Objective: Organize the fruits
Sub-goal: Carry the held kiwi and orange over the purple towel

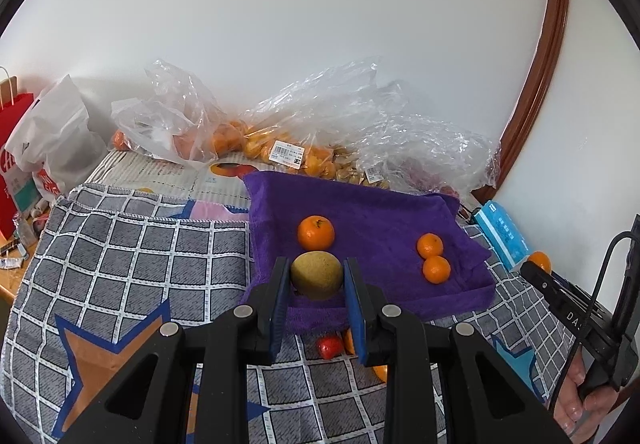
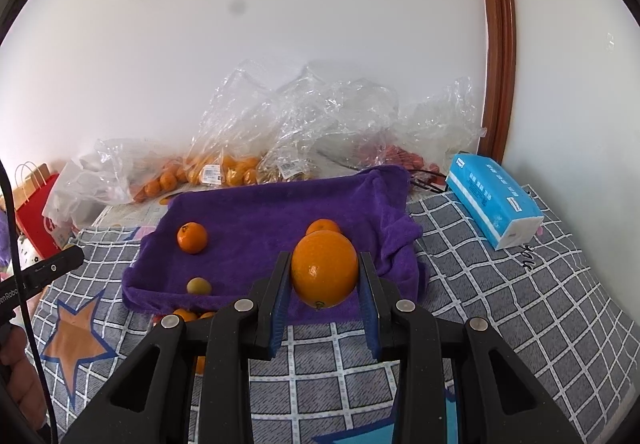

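My left gripper (image 1: 317, 260) is shut on a yellow-green round fruit (image 1: 316, 280), held just above the near edge of the purple towel-lined tray (image 1: 380, 212). One mandarin (image 1: 316, 232) lies behind it and two more (image 1: 433, 258) sit to the right. My right gripper (image 2: 325, 254) is shut on a large orange (image 2: 324, 276) over the tray's (image 2: 260, 212) near right part. On the towel lie a mandarin (image 2: 192, 237) and a small yellow-green fruit (image 2: 199, 286). A red fruit (image 1: 330, 347) and orange ones (image 2: 184, 314) rest on the cloth before the tray.
A grey checked cloth (image 1: 140, 244) covers the table. Clear plastic bags of fruit (image 1: 280, 132) line the wall behind the tray. A blue tissue pack (image 2: 492, 196) lies at the right, and a red paper bag (image 1: 12, 148) and a white bag (image 1: 60, 136) stand at the left.
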